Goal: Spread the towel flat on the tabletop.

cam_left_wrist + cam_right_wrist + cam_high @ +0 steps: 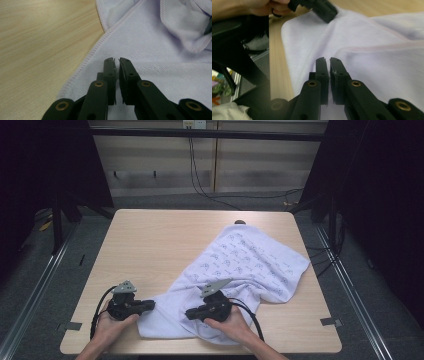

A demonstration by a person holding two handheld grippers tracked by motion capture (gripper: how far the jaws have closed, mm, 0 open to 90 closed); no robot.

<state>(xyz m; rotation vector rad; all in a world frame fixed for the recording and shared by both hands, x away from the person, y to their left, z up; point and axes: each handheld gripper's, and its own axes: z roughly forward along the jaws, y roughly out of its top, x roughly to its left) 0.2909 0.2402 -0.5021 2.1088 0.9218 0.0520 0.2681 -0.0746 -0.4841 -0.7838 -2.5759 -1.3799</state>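
Left gripper (pixel 148 306), jaws pressed together, resting at seven o'clock on the table (pixel 150 240), tips on the near-left edge of the pale lilac towel (pixel 240 270). From its own view, closed over the cloth just inside the stitched hem (pixel 98 46); cannot tell whether any fabric is actually pinched. Right gripper (pixel 191 314), at six o'clock, likewise shut, tips down on the towel's near part (pixel 372 65); again unclear if a fold is caught between the pads. Towel itself sprawled rumpled from six o'clock up toward two o'clock, one corner near the table's far edge. Likely trouble: lifting with only a sliver of hem, or none, gripped and losing the cloth; or pulling unevenly and dragging the bunched far end off the right side.
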